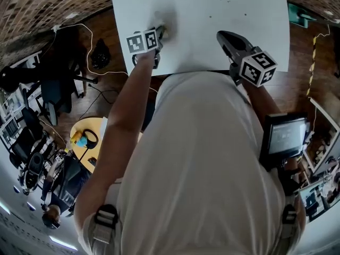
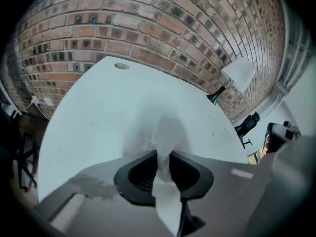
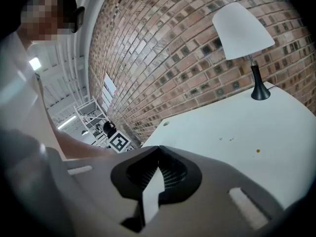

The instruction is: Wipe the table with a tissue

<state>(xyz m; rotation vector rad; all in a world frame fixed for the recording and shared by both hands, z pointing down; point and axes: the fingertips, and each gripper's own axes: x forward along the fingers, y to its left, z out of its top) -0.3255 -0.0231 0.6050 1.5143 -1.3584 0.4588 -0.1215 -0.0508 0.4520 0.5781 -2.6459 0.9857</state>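
Observation:
A white tissue (image 2: 165, 137) is pinched in my left gripper (image 2: 163, 154), which is shut on it, and its bunched end presses on the white table (image 2: 98, 117). In the head view the left gripper (image 1: 159, 33) points down at the table (image 1: 212, 15) near its front left part, with the tissue (image 1: 161, 31) blurred at its tip. My right gripper (image 1: 220, 35) hovers over the table's front right edge with nothing in it. In the right gripper view its jaws (image 3: 159, 148) meet at the tips. Small brown spots (image 3: 257, 151) dot the table ahead of it.
A white-shaded lamp (image 3: 244, 28) stands at the table's far end by a brick wall (image 2: 148, 23). A black office chair (image 1: 58, 89) and a round yellow table (image 1: 87, 137) stand on the wooden floor left of the person. A dark screen (image 1: 287, 137) sits on the right.

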